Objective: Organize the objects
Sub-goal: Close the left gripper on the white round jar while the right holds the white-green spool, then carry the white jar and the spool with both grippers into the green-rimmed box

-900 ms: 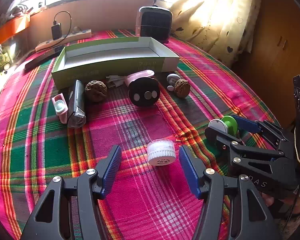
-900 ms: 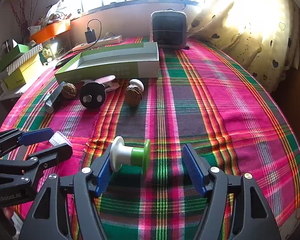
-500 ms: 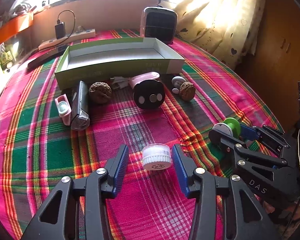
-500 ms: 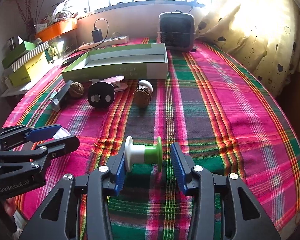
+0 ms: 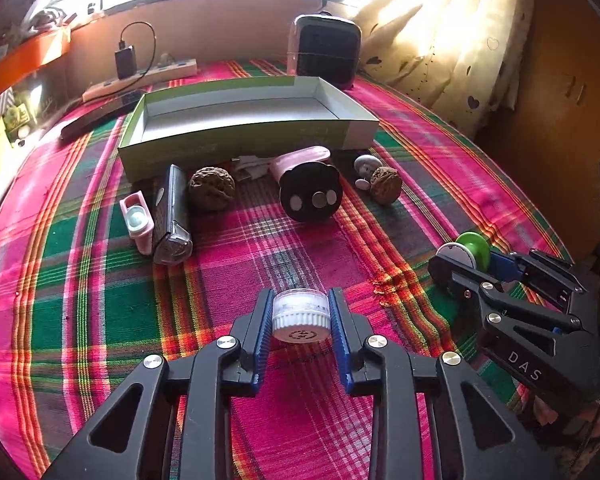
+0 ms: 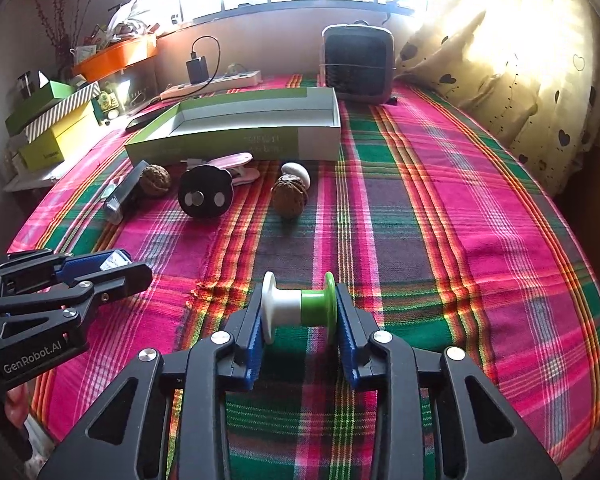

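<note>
My left gripper (image 5: pixel 300 312) is shut on a small clear jar with a white cap (image 5: pixel 300 314), just above the plaid cloth. My right gripper (image 6: pixel 299 308) is shut on a white and green spool (image 6: pixel 299 307); it also shows in the left wrist view (image 5: pixel 470 250). An open green and white box (image 5: pixel 244 120) lies beyond, also in the right wrist view (image 6: pixel 240 128). In front of it lie two walnuts (image 5: pixel 212 188) (image 5: pixel 386 183), a black round disc (image 5: pixel 311 197), a pink clip (image 5: pixel 300 158), a dark flashlight (image 5: pixel 171 216) and a small pink case (image 5: pixel 137 220).
A small heater (image 5: pixel 326 54) stands behind the box. A power strip with a charger (image 5: pixel 140 78) lies at the back left. Coloured boxes (image 6: pixel 56 120) are stacked at the far left. A curtain (image 6: pixel 520 80) hangs on the right. The table edge runs along the right.
Both grippers have closed: the left on the white-capped jar, the right on the spool. Both views have risen slightly.
</note>
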`<state>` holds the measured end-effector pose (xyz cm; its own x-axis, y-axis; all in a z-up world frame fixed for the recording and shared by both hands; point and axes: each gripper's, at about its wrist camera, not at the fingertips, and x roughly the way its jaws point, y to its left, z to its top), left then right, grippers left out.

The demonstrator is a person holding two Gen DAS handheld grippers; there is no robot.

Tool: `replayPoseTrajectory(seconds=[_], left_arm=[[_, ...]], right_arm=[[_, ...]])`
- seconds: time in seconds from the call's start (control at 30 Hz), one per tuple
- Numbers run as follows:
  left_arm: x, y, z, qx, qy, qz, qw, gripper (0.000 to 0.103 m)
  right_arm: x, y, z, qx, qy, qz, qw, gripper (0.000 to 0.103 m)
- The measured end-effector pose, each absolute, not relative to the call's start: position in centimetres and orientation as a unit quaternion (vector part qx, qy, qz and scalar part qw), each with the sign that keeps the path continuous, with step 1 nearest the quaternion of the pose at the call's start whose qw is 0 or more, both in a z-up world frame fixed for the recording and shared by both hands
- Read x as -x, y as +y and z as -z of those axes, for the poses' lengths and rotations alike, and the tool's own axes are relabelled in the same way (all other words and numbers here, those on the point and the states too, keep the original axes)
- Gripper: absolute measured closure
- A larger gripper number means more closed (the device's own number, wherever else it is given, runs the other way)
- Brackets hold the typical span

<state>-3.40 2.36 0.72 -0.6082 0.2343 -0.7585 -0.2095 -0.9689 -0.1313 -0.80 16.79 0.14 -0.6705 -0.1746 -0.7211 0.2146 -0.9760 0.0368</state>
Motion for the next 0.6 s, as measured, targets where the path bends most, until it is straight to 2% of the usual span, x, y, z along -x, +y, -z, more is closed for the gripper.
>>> replayPoseTrajectory(seconds=[0.6], left_arm=[[7.2, 0.3, -4.8, 0.391, -0.02, -0.914, 0.11, 0.077]], right_arm=[[5.2, 15.1, -4.4, -0.357, 0.034, 0.922, 0.145, 0.07]])
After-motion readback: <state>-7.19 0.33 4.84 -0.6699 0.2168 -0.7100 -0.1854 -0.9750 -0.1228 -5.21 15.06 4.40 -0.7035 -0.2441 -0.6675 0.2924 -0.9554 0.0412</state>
